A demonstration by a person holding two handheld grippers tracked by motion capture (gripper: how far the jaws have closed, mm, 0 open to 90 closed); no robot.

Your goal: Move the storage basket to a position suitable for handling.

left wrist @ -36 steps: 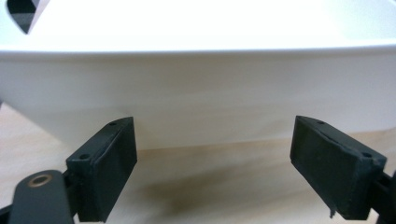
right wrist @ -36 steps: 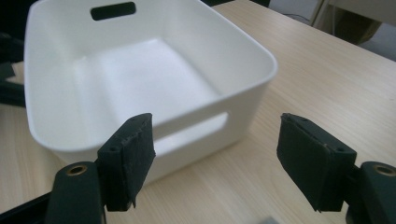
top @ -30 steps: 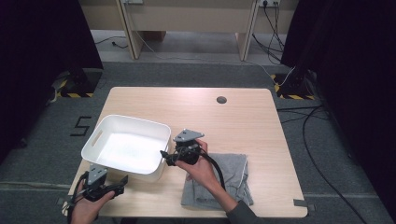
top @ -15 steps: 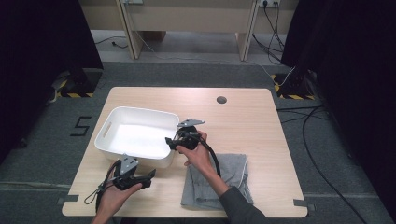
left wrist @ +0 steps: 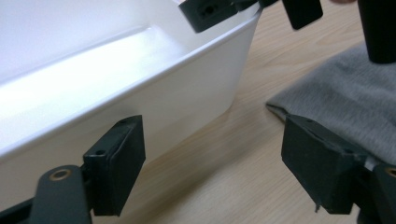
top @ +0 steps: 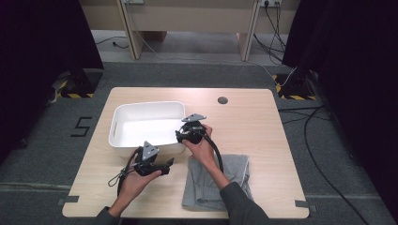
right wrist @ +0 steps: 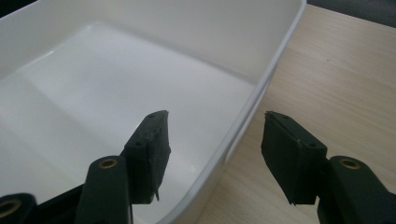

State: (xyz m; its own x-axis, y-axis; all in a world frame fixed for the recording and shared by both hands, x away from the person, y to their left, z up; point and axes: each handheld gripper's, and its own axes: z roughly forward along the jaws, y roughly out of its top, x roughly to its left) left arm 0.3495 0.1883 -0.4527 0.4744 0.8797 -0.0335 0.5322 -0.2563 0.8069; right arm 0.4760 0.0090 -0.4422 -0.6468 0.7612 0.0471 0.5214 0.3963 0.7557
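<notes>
Right tongs (right wrist: 215,154) agape, closing astride rim of white tub (top: 123,112), long axis across table (top: 263,122)

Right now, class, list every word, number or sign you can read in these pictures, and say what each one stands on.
"5": a dark figure marked on the grey floor left of the table, at.
No words, labels or brands can be read on the white tub, the grey cloth or the grippers.
</notes>
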